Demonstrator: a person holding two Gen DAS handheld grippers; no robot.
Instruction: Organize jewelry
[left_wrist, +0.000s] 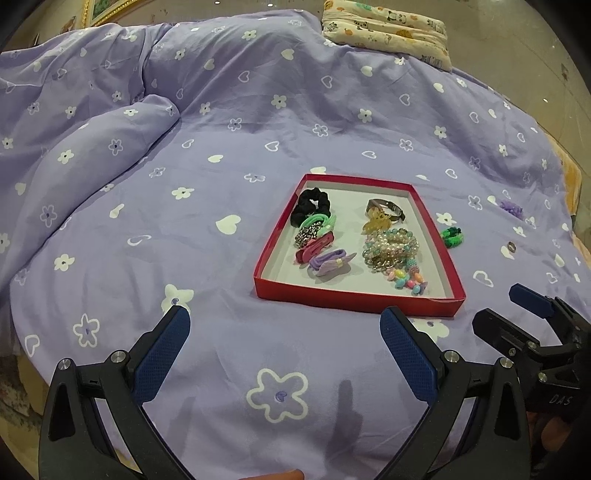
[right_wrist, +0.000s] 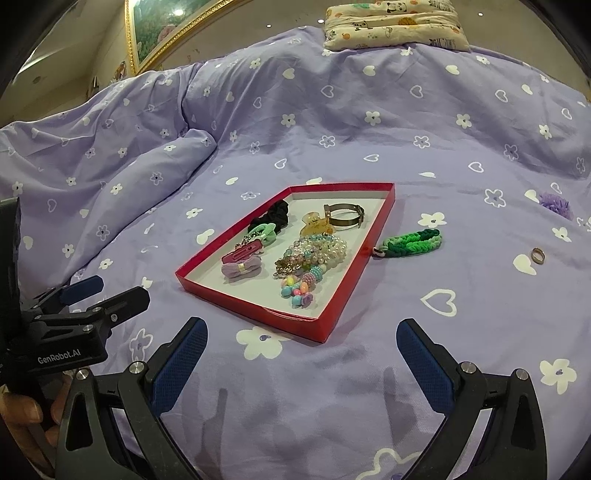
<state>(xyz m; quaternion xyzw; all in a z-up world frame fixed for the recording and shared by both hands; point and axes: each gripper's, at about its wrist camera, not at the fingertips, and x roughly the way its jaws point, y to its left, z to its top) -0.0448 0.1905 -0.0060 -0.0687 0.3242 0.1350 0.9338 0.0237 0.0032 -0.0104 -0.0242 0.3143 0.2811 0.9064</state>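
A shallow red tray (left_wrist: 354, 297) (right_wrist: 255, 308) lies on the purple bedspread, holding hair ties, clips, bead bracelets (left_wrist: 391, 247) (right_wrist: 317, 251) and a metal bangle (right_wrist: 345, 216). Outside it, to its right, lie a green braided band (left_wrist: 451, 236) (right_wrist: 412, 242), a small ring (left_wrist: 511, 246) (right_wrist: 537, 255) and a purple flower piece (left_wrist: 511, 209) (right_wrist: 556, 205). My left gripper (left_wrist: 284, 332) is open and empty, just in front of the tray. My right gripper (right_wrist: 301, 343) is also open and empty, near the tray's front corner. Each gripper shows in the other's view: the right gripper (left_wrist: 517, 314), the left gripper (right_wrist: 107, 291).
The bedspread (left_wrist: 221, 147) bunches into a thick fold at the left. A patterned pillow (left_wrist: 388, 33) (right_wrist: 395, 26) sits at the far edge. A gold-framed picture (right_wrist: 166, 29) hangs on the wall behind. A hand (right_wrist: 26, 413) holds the left gripper.
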